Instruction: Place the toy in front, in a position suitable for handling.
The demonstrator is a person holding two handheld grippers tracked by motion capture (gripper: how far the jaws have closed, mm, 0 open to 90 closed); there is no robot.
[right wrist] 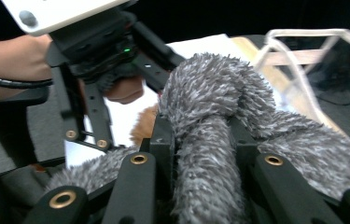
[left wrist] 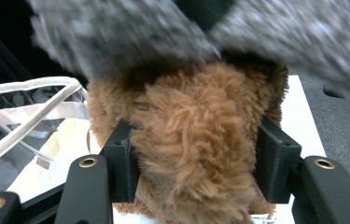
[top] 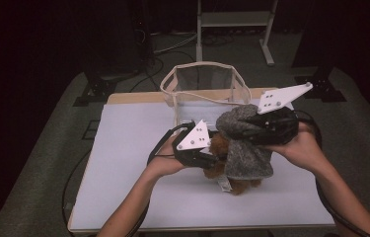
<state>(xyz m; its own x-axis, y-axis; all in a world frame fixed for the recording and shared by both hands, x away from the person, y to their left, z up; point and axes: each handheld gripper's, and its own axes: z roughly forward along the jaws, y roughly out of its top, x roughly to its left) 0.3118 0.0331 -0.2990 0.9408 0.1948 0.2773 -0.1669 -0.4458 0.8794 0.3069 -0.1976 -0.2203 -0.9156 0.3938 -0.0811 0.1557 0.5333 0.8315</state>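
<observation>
The work in hand looks like dressing or wrapping a brown plush toy in a grey fuzzy cloth, with both pieces gripped at once above the counter. The left claw is clamped on the toy: in the left gripper view its two black jaws press into the brown fur from either side, and the grey cloth hangs just above and beyond the jaws. The right claw is closed on a thick fold of the grey cloth; in the right gripper view that fold runs straight down between the jaws, bunches up just ahead of them, and the orange-brown fur peeks out to the left of the jaws, below the left claw farther off. A clear bag with pale trim stands open beyond both claws, near the far edge of the counter. The next move, as I judge it, calls for the right claw to draw the cloth over or off the toy while the left claw keeps the toy steady; the soft fur could slip, so the pull should be even. Both forearms come in low from the near side, the left hand turned inward toward the toy, the right hand raised a little higher and angled in from the other side, the claws close together.
</observation>
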